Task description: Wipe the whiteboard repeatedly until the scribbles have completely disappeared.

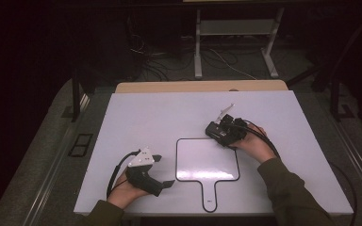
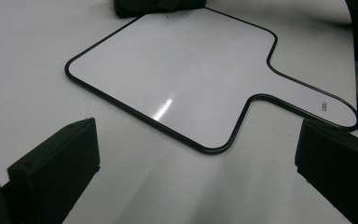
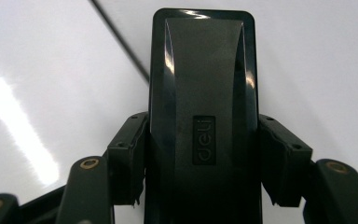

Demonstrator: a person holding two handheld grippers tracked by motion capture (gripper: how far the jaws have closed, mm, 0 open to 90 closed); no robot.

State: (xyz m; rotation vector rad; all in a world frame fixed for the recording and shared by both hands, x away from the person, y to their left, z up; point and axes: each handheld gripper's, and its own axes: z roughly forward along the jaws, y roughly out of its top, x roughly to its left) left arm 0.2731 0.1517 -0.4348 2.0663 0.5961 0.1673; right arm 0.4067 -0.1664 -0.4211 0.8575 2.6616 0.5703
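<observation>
Since your right gripper (image 3: 204,154) is clamped on the eraser (image 3: 203,93) at the board's (image 1: 202,160) far corner, grasp looks done; left gripper (image 2: 196,154) open, idle, wiping likely left.

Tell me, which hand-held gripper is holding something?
The right hand-held gripper, at the whiteboard's far corner. Its jaws squeeze a black eraser. The left hand-held gripper is wide open with nothing between its jaws.

The high view looks forward and down over the whole bench (image 1: 136,117). The left gripper view sits low, facing the whiteboard paddle (image 2: 186,70), which the high view shares. The right gripper view presses close against a black eraser (image 3: 203,102).
</observation>
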